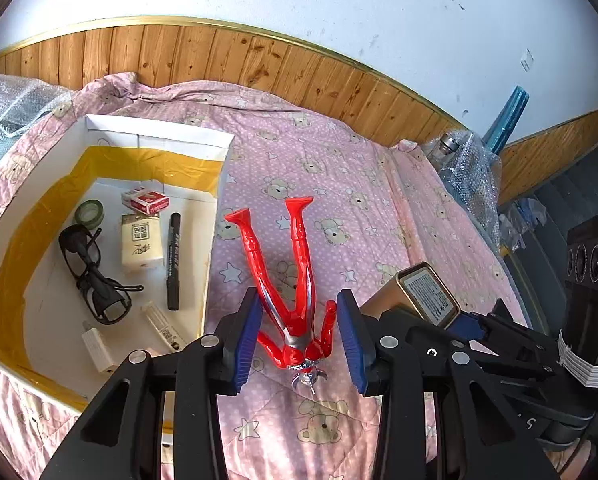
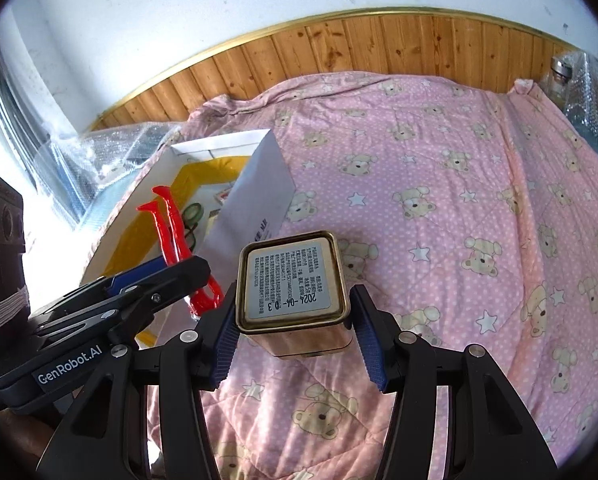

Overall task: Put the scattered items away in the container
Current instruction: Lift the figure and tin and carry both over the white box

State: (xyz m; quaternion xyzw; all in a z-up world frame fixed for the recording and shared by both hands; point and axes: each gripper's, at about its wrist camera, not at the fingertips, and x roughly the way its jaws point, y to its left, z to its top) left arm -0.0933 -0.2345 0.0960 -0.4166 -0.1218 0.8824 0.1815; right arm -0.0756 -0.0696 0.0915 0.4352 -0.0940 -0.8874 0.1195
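Nearest the left wrist camera, the left tongs (image 1: 299, 340) are seen spread wide around a red and silver toy figure (image 1: 295, 280), whose torso lies between the blue pads (image 1: 245, 338) with gaps visible on both sides. From the right wrist view the figure (image 2: 171, 232) seems to be raised above the pink bear-print quilt (image 2: 439, 200), legs pointing away from the camera; whether any pad touches it cannot be told.

A gold tin (image 2: 295, 292) with a white printed label on its end is framed by the right tongs (image 2: 295, 344), set at a medium width. Its left side appears to meet the left pad, while a narrow gap is seen at the right pad, so a firm hold cannot be confirmed. In the left view the tin (image 1: 423, 296) and the right tongs (image 1: 471, 328) are found just right of the left tongs.

On the left part of the bed stands a white box (image 1: 219, 216) lined with yellow. Inside it are black glasses (image 1: 87, 272), a black marker (image 1: 173, 260), a tissue pack (image 1: 141, 242), a red and white packet (image 1: 145, 201), a tape roll (image 1: 89, 213), a white adapter (image 1: 97, 348) and a small tube (image 1: 165, 326).
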